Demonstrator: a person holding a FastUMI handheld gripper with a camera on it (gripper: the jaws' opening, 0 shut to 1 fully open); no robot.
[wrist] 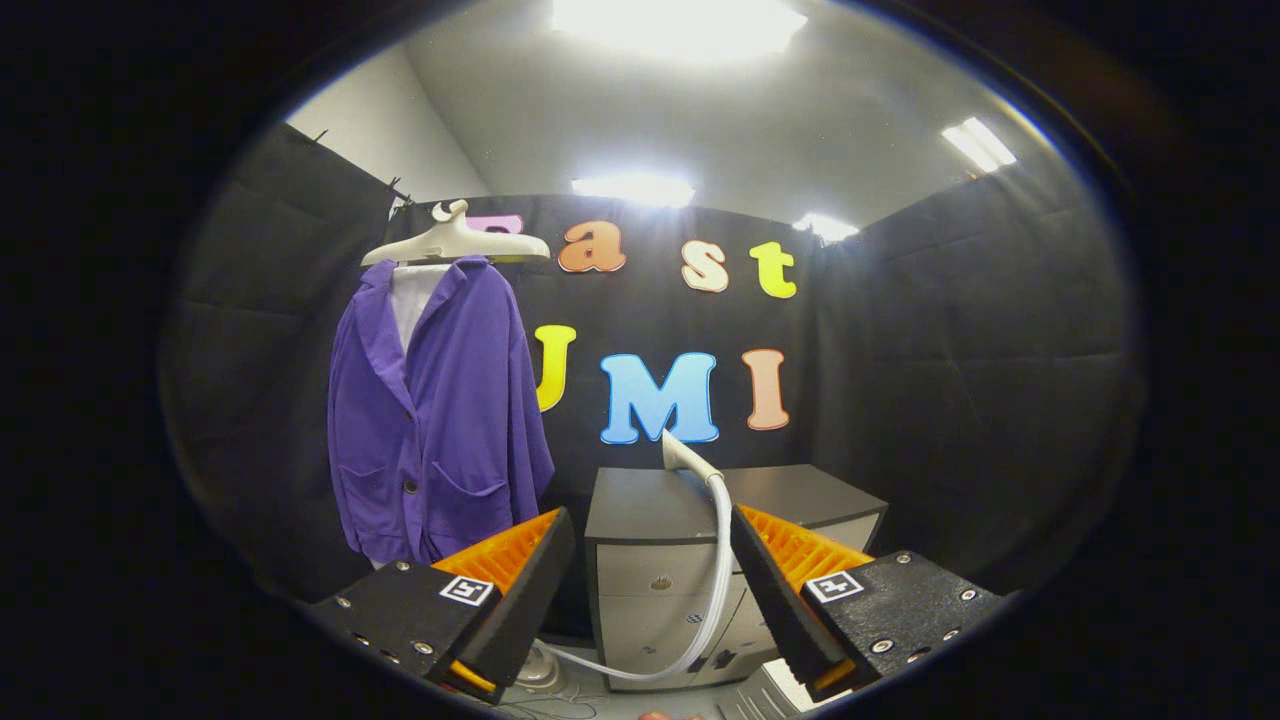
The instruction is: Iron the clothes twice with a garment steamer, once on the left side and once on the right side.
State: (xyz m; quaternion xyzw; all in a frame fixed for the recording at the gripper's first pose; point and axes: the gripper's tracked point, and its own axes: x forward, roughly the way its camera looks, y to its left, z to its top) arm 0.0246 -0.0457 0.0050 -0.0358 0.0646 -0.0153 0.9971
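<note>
The gripper [652,575] is hovering with its fingers spread wide apart, gripping nothing. Beyond them a grey cabinet [700,560] with drawers is standing against the far wall. The steamer head [686,455] is resting on the cabinet's top, just beyond the gap between the fingers, and its pale hose [718,580] is curving down the cabinet's front, close beside the right finger, then running left along the floor toward a small round base [540,668] near the left finger. To the far left, a purple jacket [435,410] is hanging from a white hanger [455,240], well apart from the steamer head.
</note>
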